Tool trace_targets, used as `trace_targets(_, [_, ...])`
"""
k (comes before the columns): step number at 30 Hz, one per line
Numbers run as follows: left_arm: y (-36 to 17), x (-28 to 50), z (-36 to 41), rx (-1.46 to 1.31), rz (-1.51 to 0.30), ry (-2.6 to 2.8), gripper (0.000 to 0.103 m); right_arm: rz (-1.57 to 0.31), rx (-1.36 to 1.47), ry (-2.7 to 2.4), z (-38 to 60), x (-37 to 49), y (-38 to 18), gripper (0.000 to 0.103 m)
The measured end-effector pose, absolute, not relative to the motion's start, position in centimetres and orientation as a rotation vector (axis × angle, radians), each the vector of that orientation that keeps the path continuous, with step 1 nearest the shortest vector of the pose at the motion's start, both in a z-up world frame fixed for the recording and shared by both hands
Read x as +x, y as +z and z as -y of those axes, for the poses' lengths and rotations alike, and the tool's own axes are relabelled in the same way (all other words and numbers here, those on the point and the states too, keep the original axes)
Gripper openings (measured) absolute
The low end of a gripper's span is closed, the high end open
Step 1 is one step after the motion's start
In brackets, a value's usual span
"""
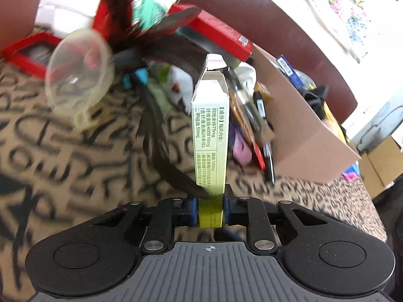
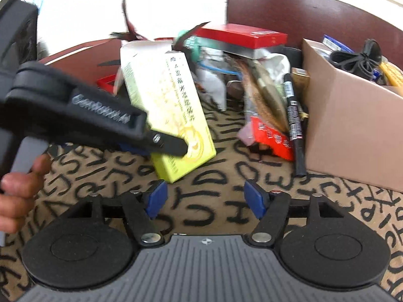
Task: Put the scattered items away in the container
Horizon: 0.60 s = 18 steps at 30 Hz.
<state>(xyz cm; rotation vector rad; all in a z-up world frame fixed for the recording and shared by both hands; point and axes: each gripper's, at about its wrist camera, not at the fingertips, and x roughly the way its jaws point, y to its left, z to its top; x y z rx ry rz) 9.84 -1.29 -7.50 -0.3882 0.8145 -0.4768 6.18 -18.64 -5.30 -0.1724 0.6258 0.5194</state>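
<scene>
My left gripper (image 1: pixel 211 210) is shut on the narrow end of a yellow-green medicine box (image 1: pixel 211 130), which points away from me with its far flap open. In the right wrist view the same medicine box (image 2: pixel 168 100) hangs tilted above the cloth, pinched by the left gripper (image 2: pixel 176 148), with a hand at the left edge. My right gripper (image 2: pixel 205 197) stands open low over the cloth, nothing between its blue pads (image 2: pixel 254 197). The cardboard box (image 2: pixel 352 125), the container, stands at the right holding cables and packets. The cardboard box (image 1: pixel 297 115) is also right of the held medicine box.
A heap lies beside the cardboard box: a black marker (image 2: pixel 293 118), a red packet (image 2: pixel 274 138), a red case (image 2: pixel 241 37), feathers (image 1: pixel 141 35), a clear plastic cup (image 1: pixel 78 75), a red frame (image 1: pixel 27 52). A lettered tan cloth (image 2: pixel 214 176) covers the table. A dark red chair back (image 2: pixel 314 12) stands behind.
</scene>
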Motion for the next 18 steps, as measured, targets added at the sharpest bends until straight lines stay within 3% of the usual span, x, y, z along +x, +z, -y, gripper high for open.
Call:
trace_targets(10, [-8.6,5.0,-2.2,-0.433,-0.886,-0.507,0.016,-0.617,-0.262,0.677,15.9,2.2,-5.7,0.081])
trace_targets(11, [-8.6,4.7,-2.6,-0.431,-0.892,-0.505,0.037,-0.613,-0.273,0.690,15.7,1.9,-5.6,0.082])
trace_targets(12, [-8.6,4.2,-3.0,-0.434,-0.892,-0.497,0.047,-0.612,-0.281,0.699,15.5,1.6,-5.6,0.082])
trace_targets(13, [-8.6,3.7,-3.4,-0.442,-0.883,-0.490,0.051,-0.613,-0.288,0.707,15.3,1.4,-5.5,0.082])
trace_targets(15, [-8.4,2.9,-3.9,-0.450,-0.876,-0.504,0.072,-0.615,-0.293,0.718,15.0,1.2,-5.6,0.082])
trace_targets(18, [-8.0,1.6,-4.6,-0.440,-0.874,-0.517,0.083,-0.623,-0.292,0.733,14.5,1.4,-5.6,0.083])
